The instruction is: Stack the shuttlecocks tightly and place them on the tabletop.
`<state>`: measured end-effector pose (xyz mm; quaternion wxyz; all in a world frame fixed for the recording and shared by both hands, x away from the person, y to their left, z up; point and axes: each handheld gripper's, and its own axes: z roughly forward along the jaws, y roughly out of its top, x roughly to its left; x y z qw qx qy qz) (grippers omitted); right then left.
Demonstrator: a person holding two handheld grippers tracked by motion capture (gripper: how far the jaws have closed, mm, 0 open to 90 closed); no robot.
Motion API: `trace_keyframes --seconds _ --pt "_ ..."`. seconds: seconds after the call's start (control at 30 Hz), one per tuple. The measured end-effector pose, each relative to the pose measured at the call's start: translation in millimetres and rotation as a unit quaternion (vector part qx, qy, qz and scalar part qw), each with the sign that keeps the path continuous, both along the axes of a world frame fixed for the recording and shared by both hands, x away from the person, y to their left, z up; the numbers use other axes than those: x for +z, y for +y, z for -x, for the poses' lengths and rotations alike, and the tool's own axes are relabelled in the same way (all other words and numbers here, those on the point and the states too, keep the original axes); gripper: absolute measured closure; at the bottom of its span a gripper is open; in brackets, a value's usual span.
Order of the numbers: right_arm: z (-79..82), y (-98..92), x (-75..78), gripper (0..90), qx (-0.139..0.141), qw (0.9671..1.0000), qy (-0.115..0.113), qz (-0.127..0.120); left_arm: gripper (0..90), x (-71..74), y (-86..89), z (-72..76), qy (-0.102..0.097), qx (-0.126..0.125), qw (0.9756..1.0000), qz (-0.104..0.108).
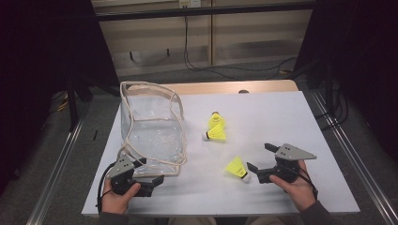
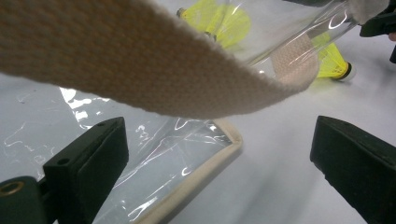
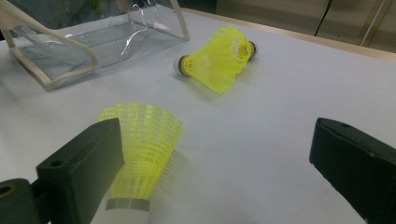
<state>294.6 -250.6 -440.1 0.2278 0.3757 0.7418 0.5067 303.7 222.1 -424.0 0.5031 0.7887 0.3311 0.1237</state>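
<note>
While both claws gape, nothing's pinched.
R claw (image 1: 257, 162) w/ near shuttlecock (image 1: 237, 167) at its 9 o'clock; L claw (image 1: 151, 170) spread by clear bag (image 1: 152, 136).

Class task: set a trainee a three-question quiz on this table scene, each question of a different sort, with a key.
1. How many yellow shuttlecocks lie on the table?
2. True or false: the right gripper has its jaws closed on the nearest shuttlecock.
3. The left gripper is at: A) the clear bag; B) the far pair of shuttlecocks; C) the table's far edge.

Key: 1. Three. 2. False; jaws open, shuttlecock beside one jaw. 3. A.
</note>
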Motion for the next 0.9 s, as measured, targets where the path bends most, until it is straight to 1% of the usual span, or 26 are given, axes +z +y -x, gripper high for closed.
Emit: trace_keyframes --seconds 0.3,0.43,0.53,0.57,0.7,0.83,0.9 --pt "-5.0 5.8 2.4 2.6 0.006 1.0 0.004 0.002 4.2 -0.3 -0.2 -0.2 -0.002 0.0 1.0 0.0" --pt "-7.4 8.4 2.8 2.8 0.01 0.9999 0.01 0.0 4.1 -0.3 -0.4 -0.1 -0.002 0.0 1.0 0.0" --pt "-9.0 10.9 2.4 2.9 0.01 0.9999 0.012 0.007 4.1 -0.1 -0.3 -0.1 -0.001 0.0 1.0 -0.001" --pt "-9.5 11.8 2.3 3.1 0.012 0.9998 0.015 0.005 4.0 -0.2 -0.3 -0.1 -0.001 0.0 1.0 0.0" --pt "-11.9 15.5 2.4 3.2 0.016 0.9997 0.017 0.009 4.1 -0.3 -0.5 -0.1 -0.002 0.0 1.0 0.0" --pt "-14.1 18.1 2.5 3.4 0.017 0.9995 0.028 0.004 4.1 -0.3 -0.5 -0.1 -0.001 0.0 1.0 0.001" --pt "-15.4 19.2 3.0 3.5 0.015 0.9995 0.026 0.014 3.9 -0.5 -0.6 -0.1 -0.001 0.0 1.0 0.001"
